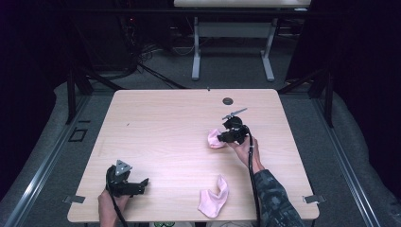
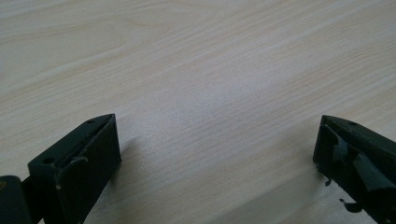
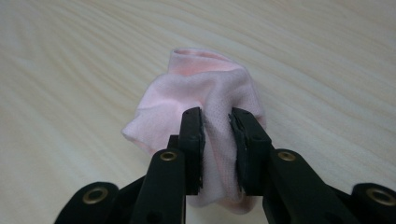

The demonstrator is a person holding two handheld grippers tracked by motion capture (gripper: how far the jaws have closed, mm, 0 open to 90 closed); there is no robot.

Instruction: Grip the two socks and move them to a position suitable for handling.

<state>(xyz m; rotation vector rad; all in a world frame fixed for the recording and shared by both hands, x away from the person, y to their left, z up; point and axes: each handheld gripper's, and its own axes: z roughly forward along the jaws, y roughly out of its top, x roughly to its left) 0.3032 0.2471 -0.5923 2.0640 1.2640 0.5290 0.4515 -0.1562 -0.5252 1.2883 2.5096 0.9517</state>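
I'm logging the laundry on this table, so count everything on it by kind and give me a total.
Small pink fabric socks: 2, one pinched in the right tool at, one lying loose near the front edge.
Handheld black two-jaw tools: 2, including the left tool.
Total: 4

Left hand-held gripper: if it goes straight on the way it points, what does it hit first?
Probably nothing soon. The left hand-held gripper has open jaws over the bare light wooden table. In the high view it points right, roughly toward the crumpled pink sock near the front edge; the alignment is unclear.
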